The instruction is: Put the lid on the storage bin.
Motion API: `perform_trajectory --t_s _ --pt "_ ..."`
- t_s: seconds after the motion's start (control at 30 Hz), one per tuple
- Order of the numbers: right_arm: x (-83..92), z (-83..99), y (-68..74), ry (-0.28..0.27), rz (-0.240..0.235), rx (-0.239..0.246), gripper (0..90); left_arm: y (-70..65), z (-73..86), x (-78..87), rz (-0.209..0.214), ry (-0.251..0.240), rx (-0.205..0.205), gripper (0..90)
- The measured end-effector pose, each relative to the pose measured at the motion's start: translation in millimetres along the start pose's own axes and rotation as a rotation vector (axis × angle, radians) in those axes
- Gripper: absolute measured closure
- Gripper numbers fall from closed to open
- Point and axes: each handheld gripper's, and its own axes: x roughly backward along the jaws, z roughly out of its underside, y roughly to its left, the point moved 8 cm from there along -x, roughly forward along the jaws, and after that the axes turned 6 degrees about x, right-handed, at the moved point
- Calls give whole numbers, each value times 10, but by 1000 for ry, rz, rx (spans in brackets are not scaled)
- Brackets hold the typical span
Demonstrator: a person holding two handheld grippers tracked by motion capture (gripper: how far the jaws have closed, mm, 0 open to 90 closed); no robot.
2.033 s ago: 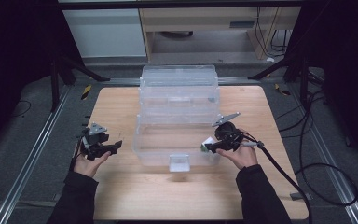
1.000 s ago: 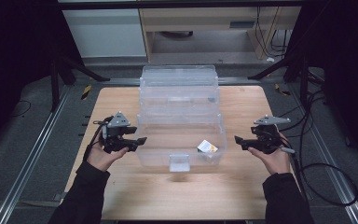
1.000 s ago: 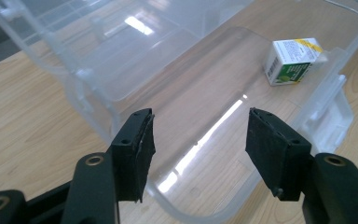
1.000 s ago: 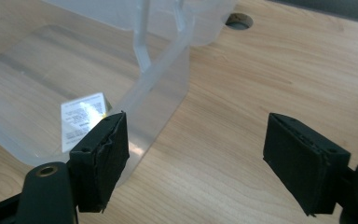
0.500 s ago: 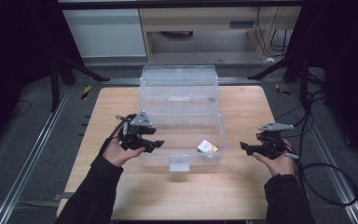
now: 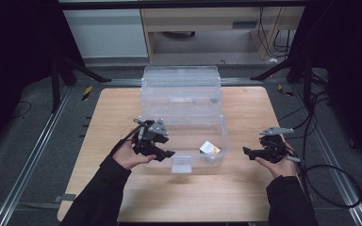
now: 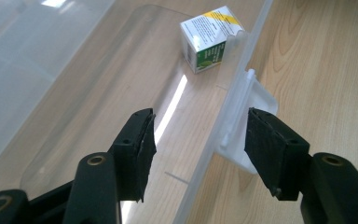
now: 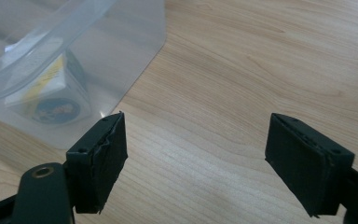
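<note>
In the high view, a clear plastic bin [image 6: 184,141] sits at the middle of the wooden tabletop [image 6: 245,188], with a taller stack of clear bins [image 6: 181,87] right behind it toward the top of the frame. A small white carton [image 6: 209,149] with yellow and green print lies on the floor of the front bin, toward its lower right corner. The left gripper [image 6: 162,153] is at the bin's left front, its jaws reaching over the near wall beside the white latch tab [image 6: 182,164]. The right gripper [image 6: 249,151] is at the right of the frame, over bare wood and well apart from the bin's right wall, pointing toward it.

The left gripper view gives what the overhead angle cannot: its jaws stand fairly wide with the bin's near wall running up between them, one jaw inside the bin and the other outside, next to the latch tab [image 7: 247,126]. Neither pad visibly presses on the wall. The carton [image 7: 209,37] shows at the upper middle, close against the inside of that wall, its green panel legible.

The right gripper view shows its jaws wide apart with nothing between them but wood grain. At the upper left the bin's rounded corner [image 8: 135,42] appears, and the carton [image 8: 46,93] is seen blurred through the plastic.
</note>
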Motion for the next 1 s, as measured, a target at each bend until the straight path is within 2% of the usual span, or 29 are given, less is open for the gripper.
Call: perform_trajectory --t_s 0.4,0.63,0.83,1.0 --pt "-30 38 -3 12 -7 12 206 -162 26 -307 69 106 -65 451" --pt "-41 45 -12 8 -9 16 210 -155 45 -442 76 154 -78 492" --pt "-45 28 -12 -1 -23 21 219 -151 86 -512 101 184 -89 581" --pt "-19 -20 -18 -18 -30 33 230 -141 98 -543 100 194 -103 644"
